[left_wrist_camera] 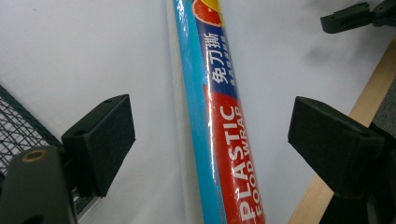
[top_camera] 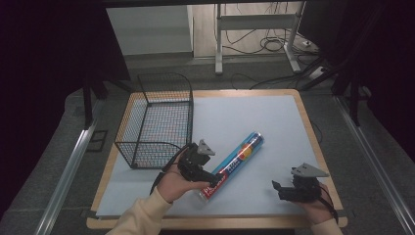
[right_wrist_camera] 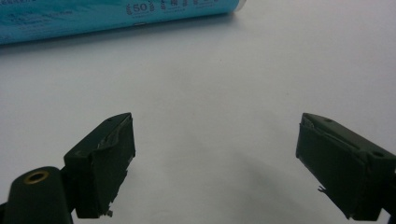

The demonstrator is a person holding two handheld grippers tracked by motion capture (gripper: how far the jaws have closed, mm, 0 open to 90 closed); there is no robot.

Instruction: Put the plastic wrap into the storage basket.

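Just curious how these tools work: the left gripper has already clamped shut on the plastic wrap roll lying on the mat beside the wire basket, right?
Not quite. The left gripper is open: in the left gripper view its jaws stand wide on either side of the plastic wrap roll, clear of it. The rest holds: in the high view the roll lies on the mat beside the wire basket.

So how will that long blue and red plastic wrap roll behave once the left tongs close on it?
The blue and red plastic wrap roll is round and lies flat, so it will probably roll if nudged. Its glossy film looks slippery against the open left tongs. Gripped near one end, it may droop.
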